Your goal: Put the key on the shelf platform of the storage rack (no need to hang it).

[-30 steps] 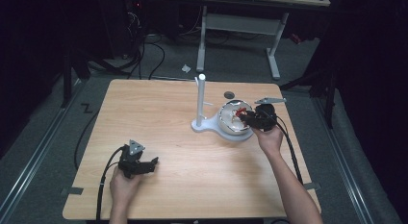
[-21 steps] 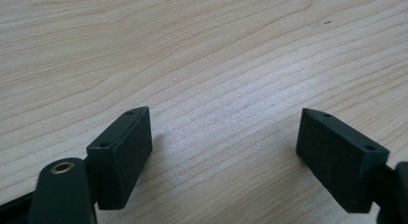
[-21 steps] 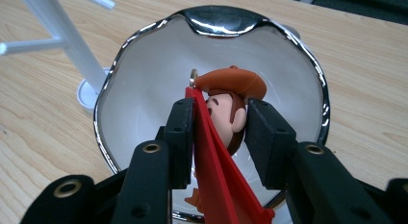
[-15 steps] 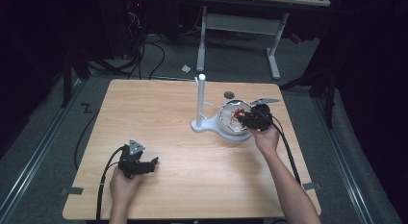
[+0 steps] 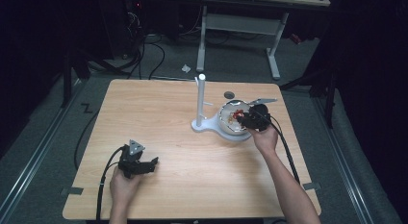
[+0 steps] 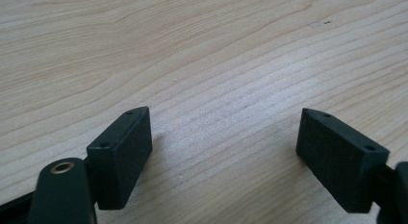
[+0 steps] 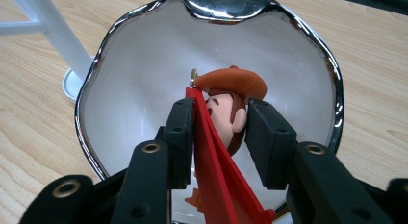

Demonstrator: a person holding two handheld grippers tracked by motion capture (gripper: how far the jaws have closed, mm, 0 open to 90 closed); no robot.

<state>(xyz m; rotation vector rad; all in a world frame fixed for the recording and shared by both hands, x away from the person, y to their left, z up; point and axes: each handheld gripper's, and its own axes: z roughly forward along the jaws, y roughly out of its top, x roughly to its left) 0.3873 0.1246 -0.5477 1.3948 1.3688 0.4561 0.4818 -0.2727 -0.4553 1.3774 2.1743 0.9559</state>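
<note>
A small cowboy figure [image 7: 231,96] with a brown hat, a brass ring and a red strap [image 7: 216,176] hangs inside a white bowl [image 7: 332,89] with a wavy silver rim. My right gripper [image 7: 221,106] is shut on the figure's head, with the strap running down between its jaws. In the high view the right gripper [image 5: 244,119] reaches over the bowl [image 5: 225,128] at the table's right. At the front left, my left gripper [image 5: 146,165] rests on the wood. It is open, and its jaws [image 6: 223,113] hold nothing.
A white stand [image 5: 201,101] with an upright post rises just left of the bowl, its base touching the bowl; the post [image 7: 48,27] is also near in the right gripper view. A small dark disc [image 5: 229,94] lies behind the bowl. A desk frame stands beyond the table.
My right gripper has edged a little to the left over the bowl, still shut on the figure. The left gripper has stayed in place.
</note>
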